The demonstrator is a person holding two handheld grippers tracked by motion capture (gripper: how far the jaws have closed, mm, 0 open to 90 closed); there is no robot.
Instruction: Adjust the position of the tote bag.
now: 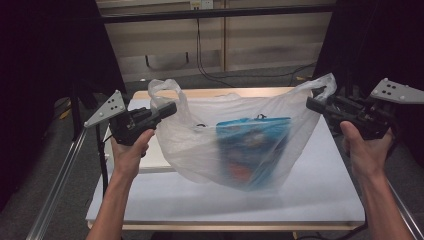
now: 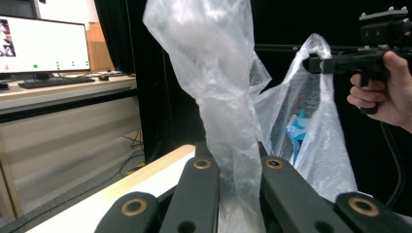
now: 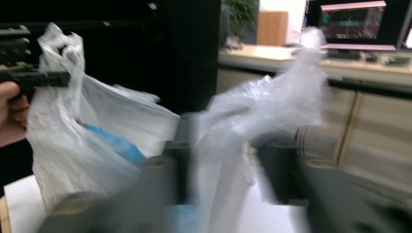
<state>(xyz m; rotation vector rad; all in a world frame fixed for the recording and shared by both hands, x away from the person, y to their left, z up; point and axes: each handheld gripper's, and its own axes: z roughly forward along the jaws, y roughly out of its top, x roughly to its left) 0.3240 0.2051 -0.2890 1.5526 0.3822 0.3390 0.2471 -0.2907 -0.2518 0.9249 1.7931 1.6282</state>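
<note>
While it hangs stretched between the two claws in the middle of the high view, the plastic bag (image 1: 210, 135) looks thin, milky-clear and crinkled, its belly sagging to the white surface (image 1: 320, 190) below. Its long axis runs across the frame from left to right, the mouth turned upward and one handle loop drawn out to each side. Inside the bag, right of its centre, stands a blue packet (image 1: 252, 150) with red and orange print, its shape softened by the film; in the left gripper view a blue edge of it (image 2: 296, 131) shows through the plastic.

The left claw (image 1: 170, 109), at centre left, is clamped tight on the left handle (image 2: 228, 111), which rises as a twisted strip between the black jaws. The right claw (image 1: 312, 104), at upper right, has the right handle (image 3: 272, 111) between its jaws; that view is blurred, and I cannot tell whether the pads press on it. A hand grips each tool from below.
</note>
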